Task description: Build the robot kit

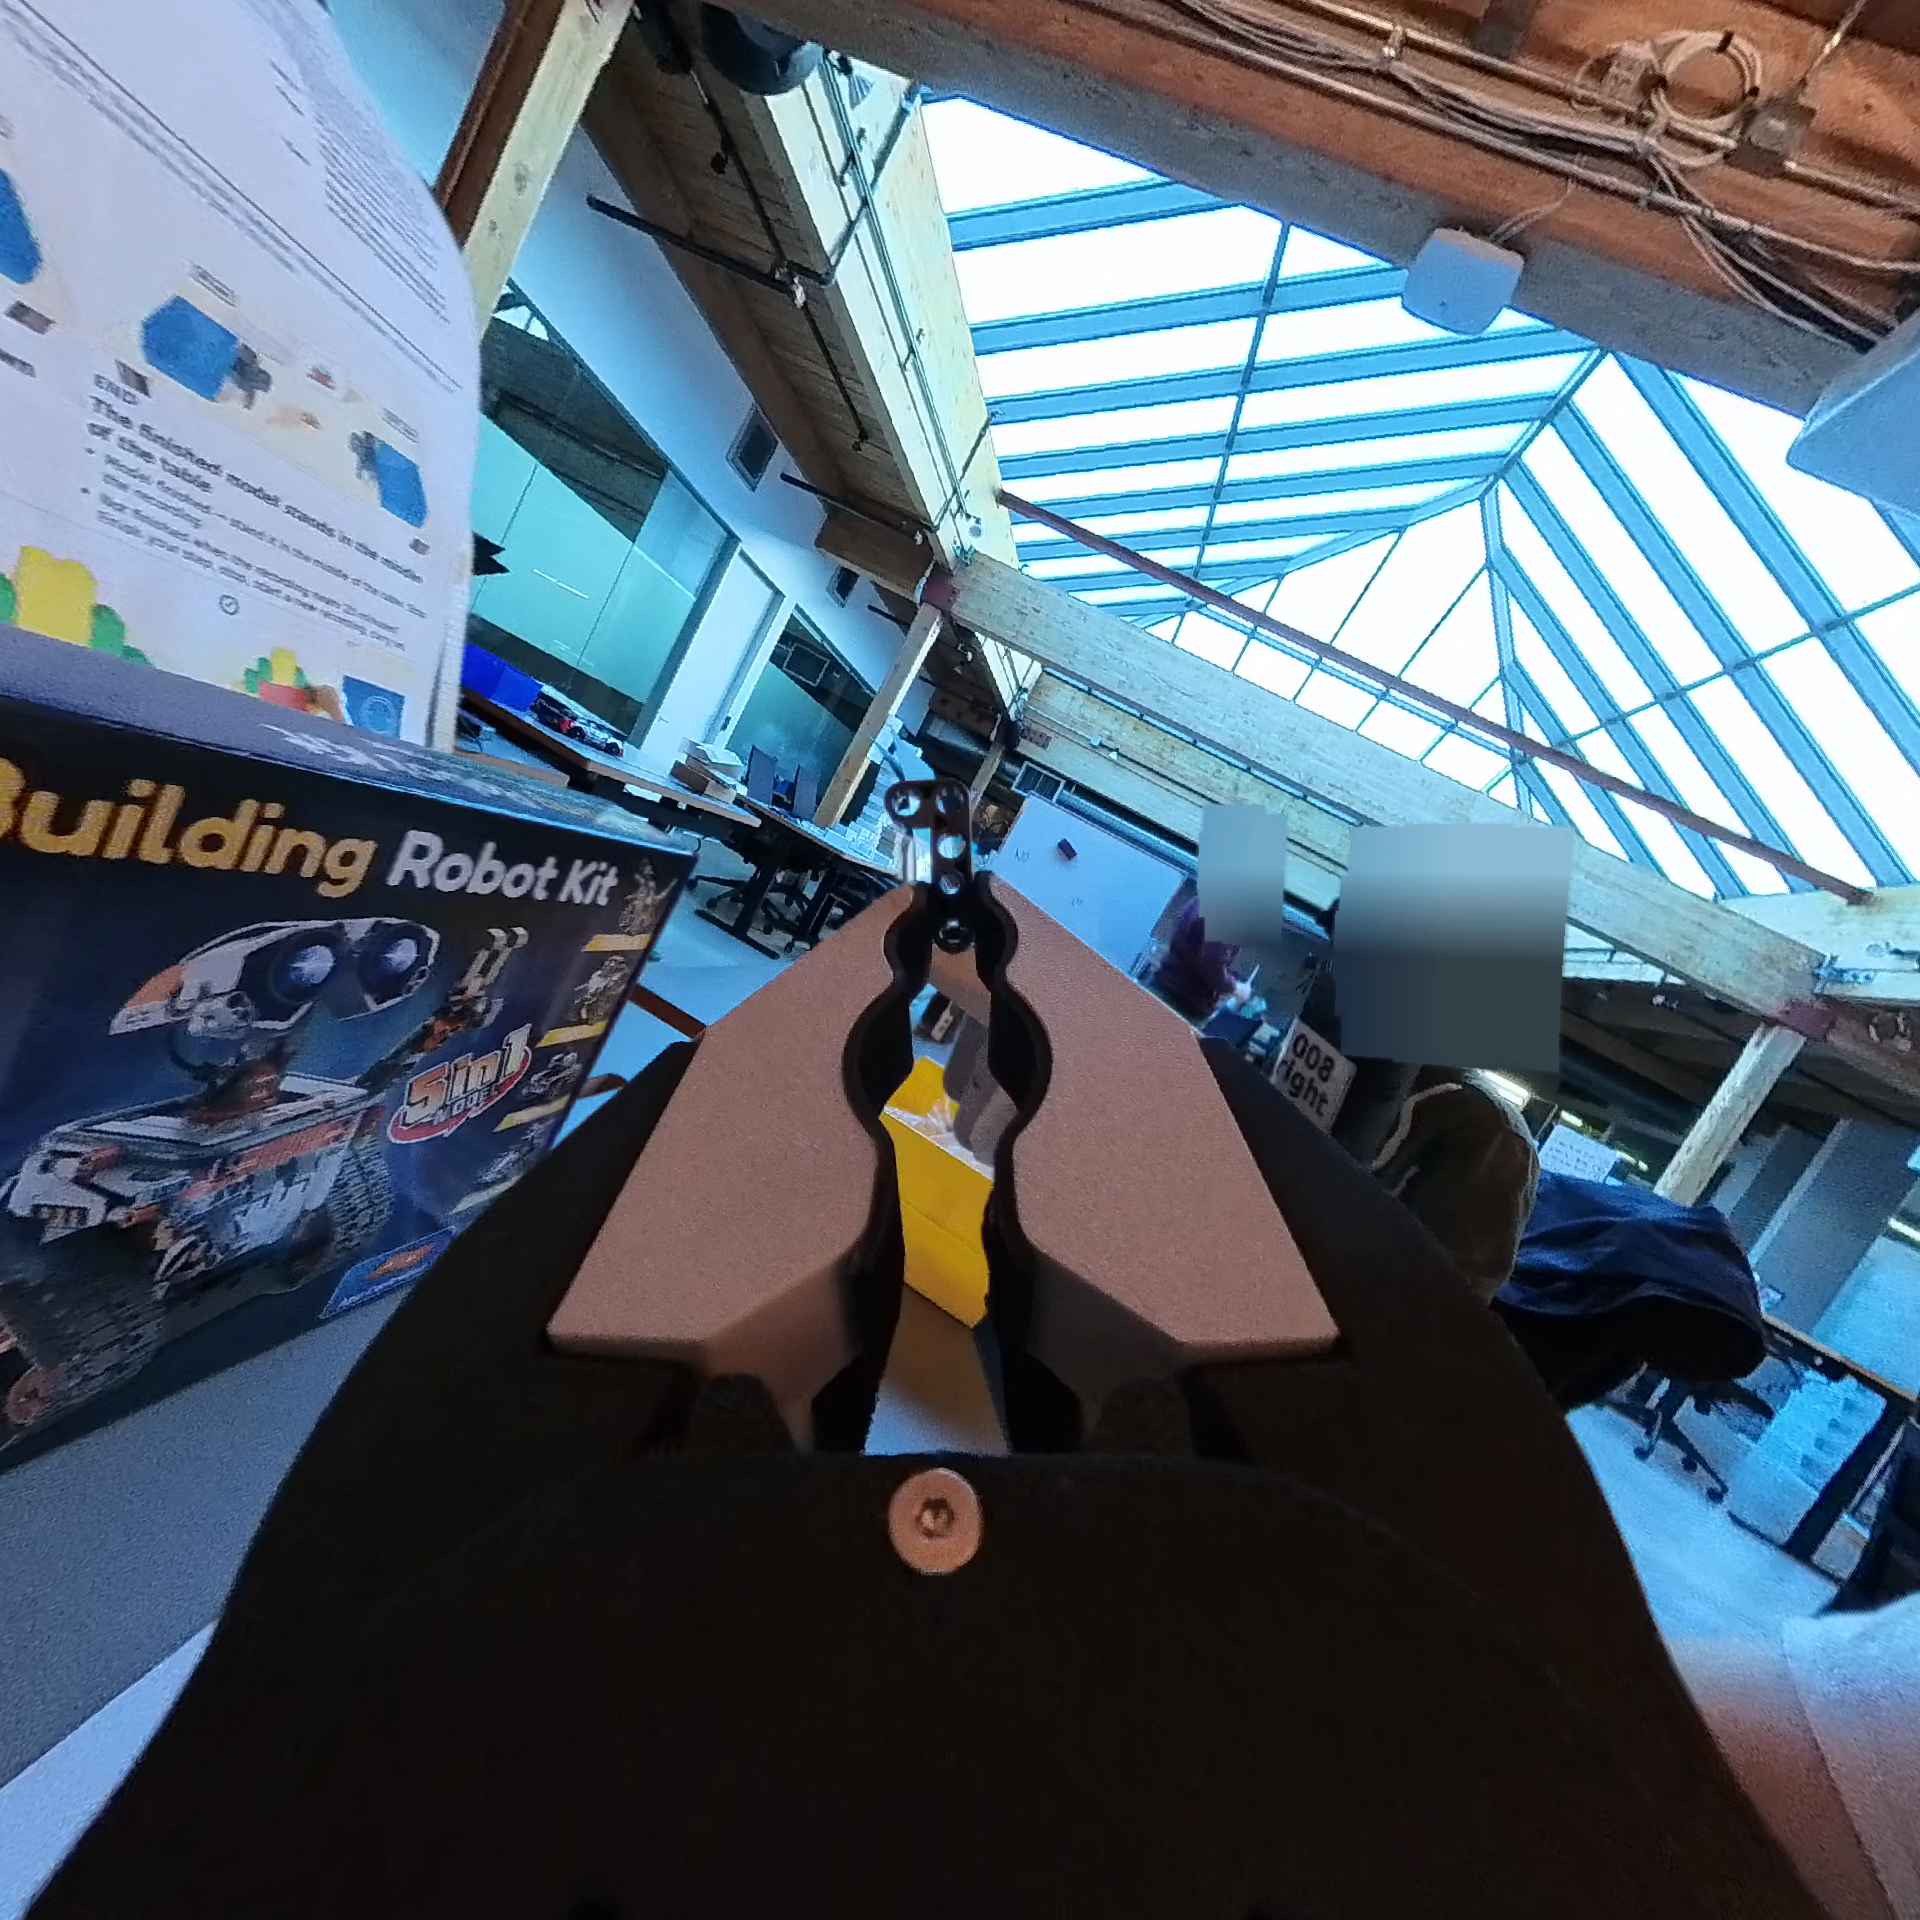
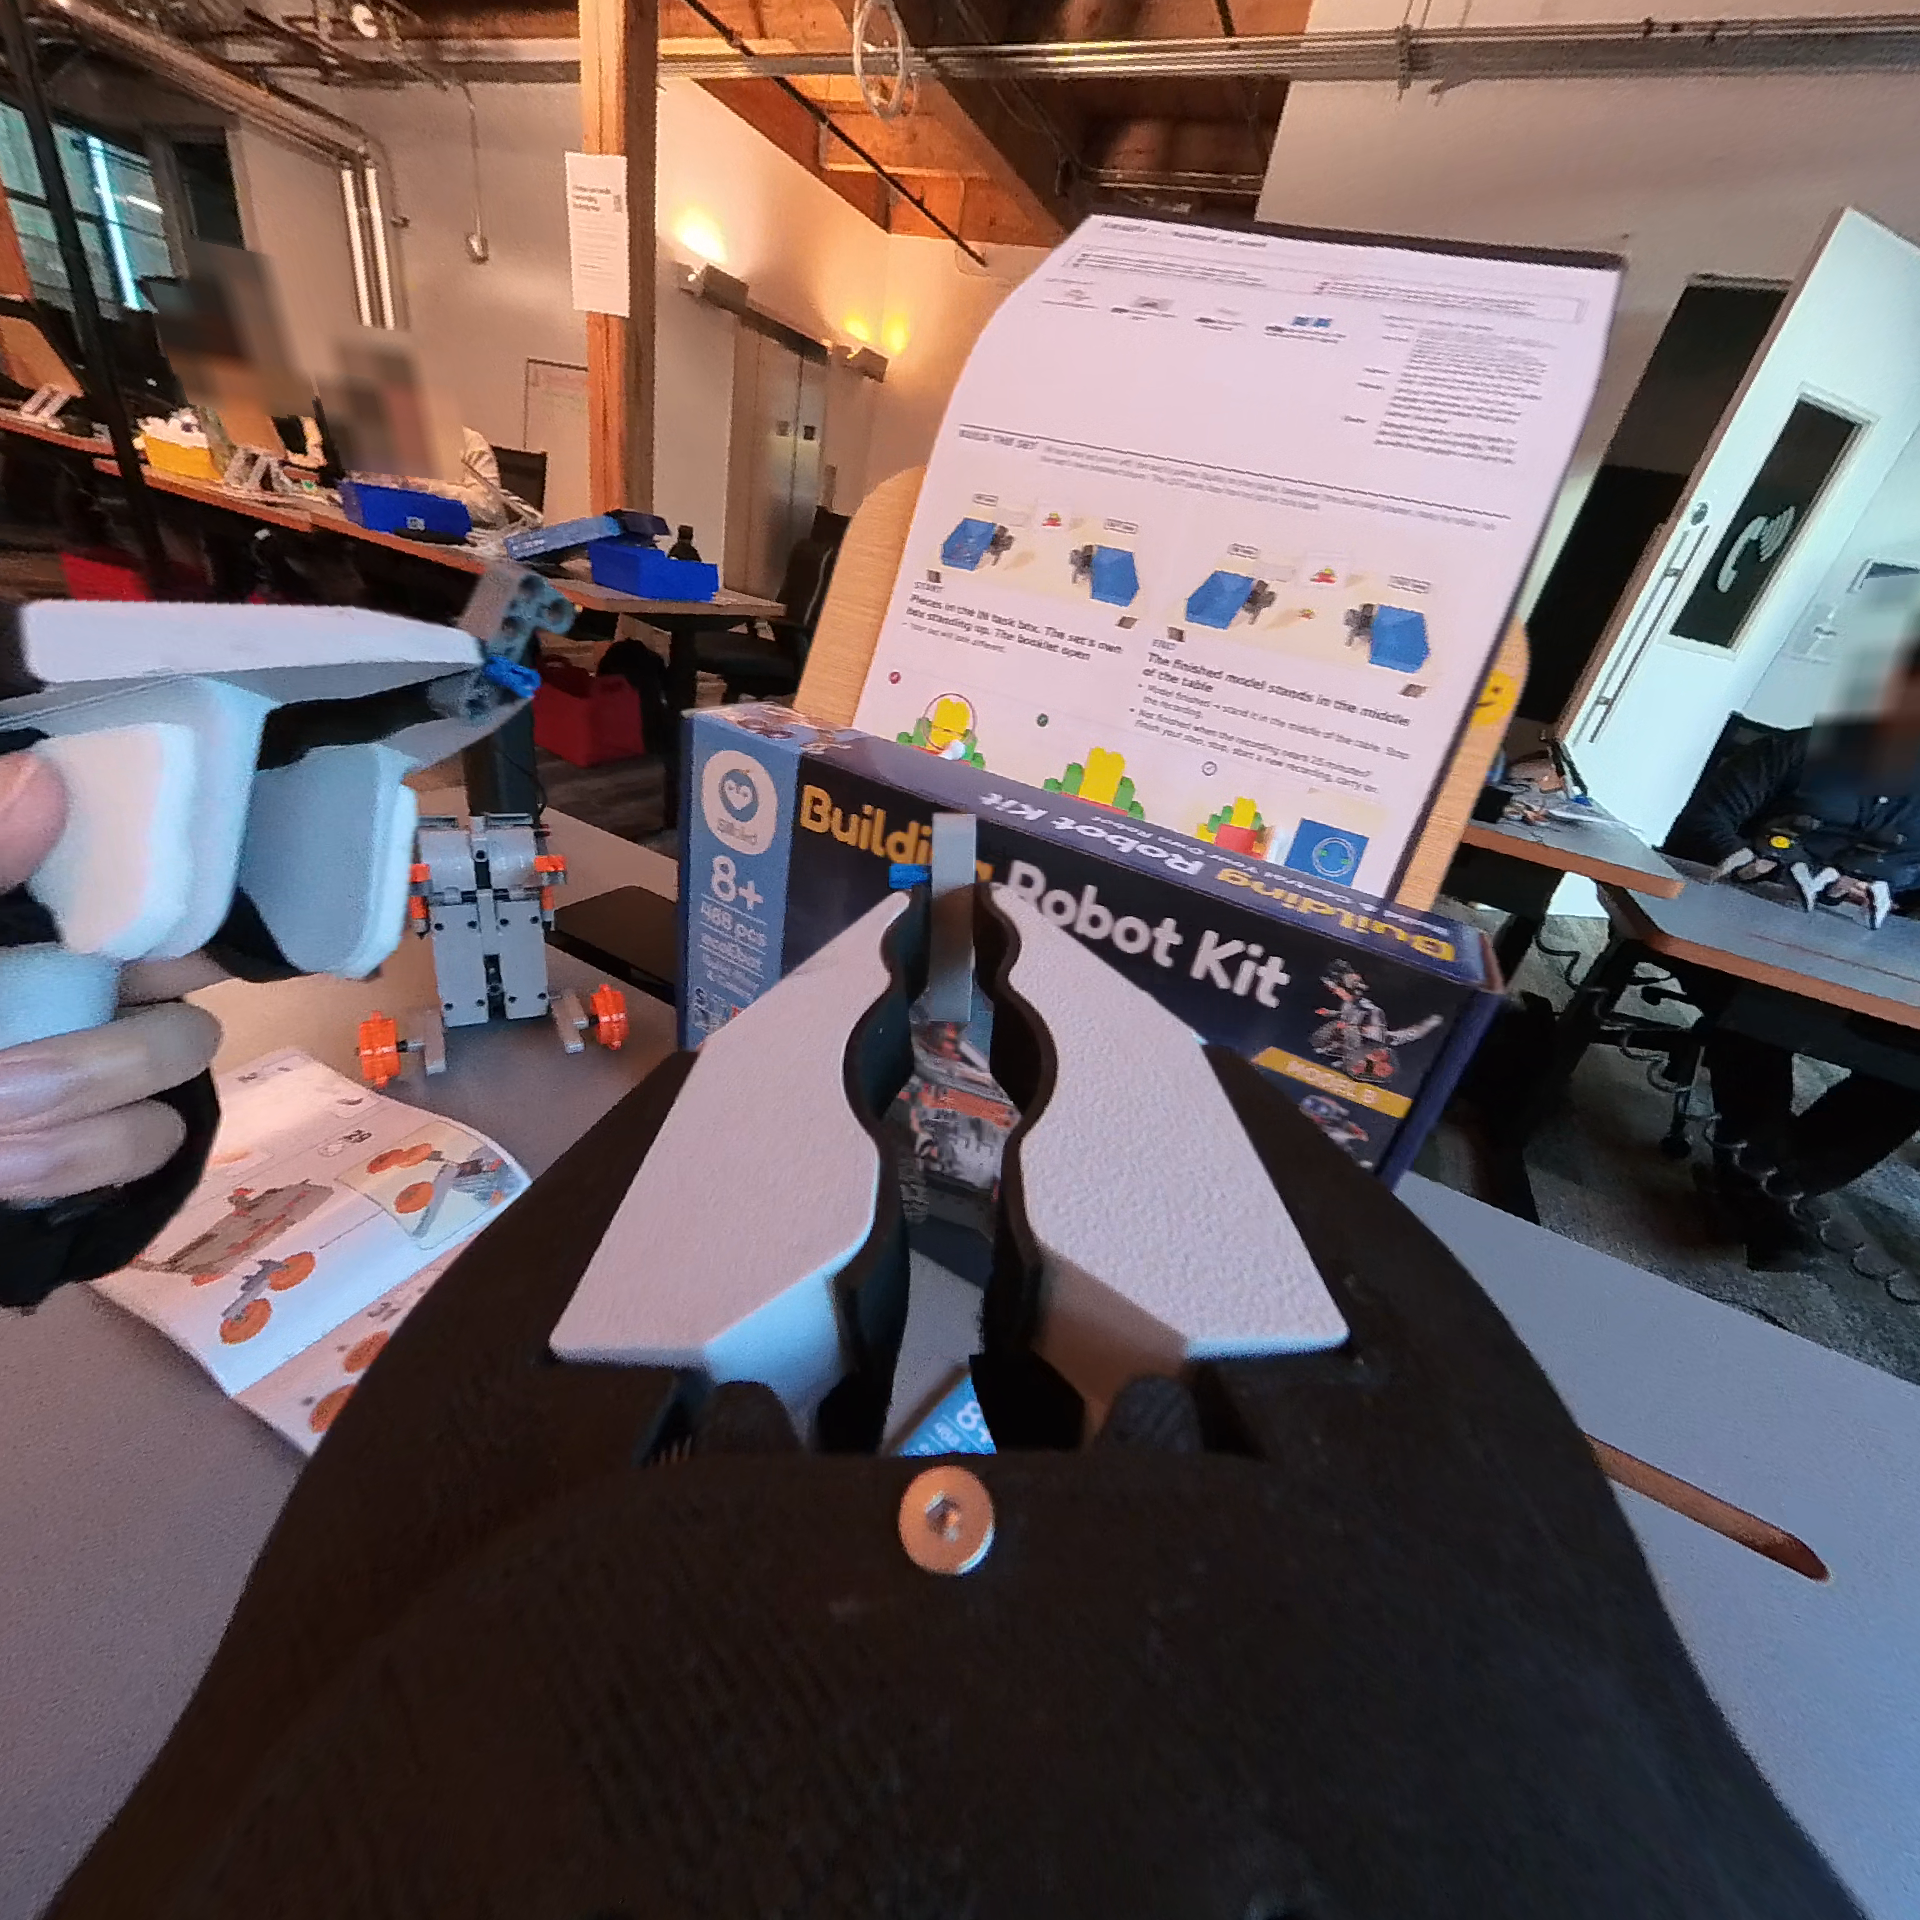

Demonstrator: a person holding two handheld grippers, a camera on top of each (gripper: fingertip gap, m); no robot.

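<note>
Left gripper (image 1: 943, 902): closed to a narrow gap on a small black perforated beam piece (image 1: 940, 854) — pinched only at the fingertips, most of it standing out beyond them, tilted up toward the skylight. In the right wrist view the same gripper (image 2: 497, 681) shows at the left, a grey holed piece and a blue pin at its tip.
Right gripper (image 2: 954, 914): narrow, clamped on a flat light-grey plastic beam (image 2: 954, 914) that stands upright between the fingertips, its top clear of them.
Hand (image 2: 73, 1049): bare fingers wrapped on the left gripper's handle, near left.
Model: grey block robot body with orange wheels (image 2: 488, 940) standing on the grey table (image 2: 1714, 1475), beyond an open instruction booklet (image 2: 312, 1216).
Farther out: dark blue kit box (image 2: 1143, 956) lying behind the right gripper, a white printed instruction sheet (image 2: 1247, 499) propped behind it.
Risk — left: so shallow a hold may let the black piece pivot or drop if pressed sideways.
Risk — right: the grey beam could slide in the pads under a push.
</note>
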